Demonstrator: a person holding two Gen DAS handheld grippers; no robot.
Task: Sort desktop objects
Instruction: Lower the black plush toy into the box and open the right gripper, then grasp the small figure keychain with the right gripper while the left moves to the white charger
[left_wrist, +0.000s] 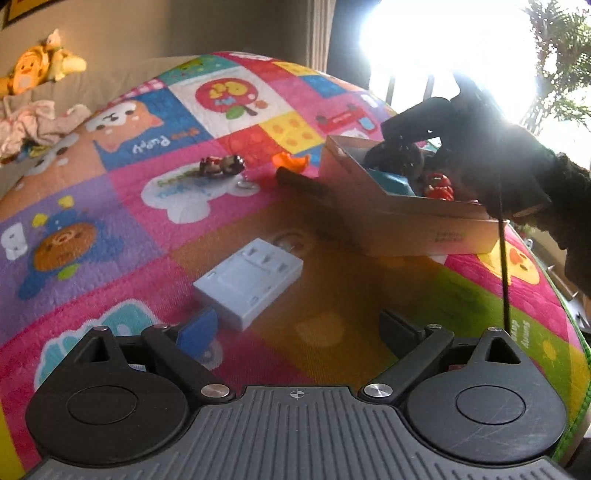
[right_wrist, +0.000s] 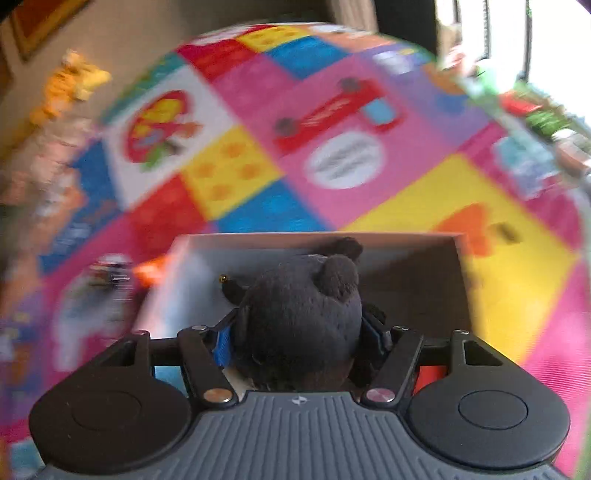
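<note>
My left gripper (left_wrist: 299, 328) stands open low over the colourful play mat (left_wrist: 129, 229), nothing between its fingers. A white plug adapter (left_wrist: 247, 282) lies just ahead of its left finger. Farther on are a small dark figurine (left_wrist: 221, 164), an orange piece (left_wrist: 291, 162) and a brown stick (left_wrist: 303, 182). My right gripper (right_wrist: 303, 334) is shut on a black plush toy (right_wrist: 303, 295), holding it over the open cardboard box (right_wrist: 406, 273). The left wrist view shows the box (left_wrist: 406, 225) at the right with the plush (left_wrist: 399, 158) hanging over it, and teal (left_wrist: 395, 182) and red (left_wrist: 439, 186) items inside.
A yellow plush (left_wrist: 37, 70) and a crumpled pink cloth (left_wrist: 33, 125) lie beyond the mat at the far left. A bright window (left_wrist: 443, 55) glares at the back right. The mat's green edge (left_wrist: 576, 369) runs along the right. The right wrist view is blurred.
</note>
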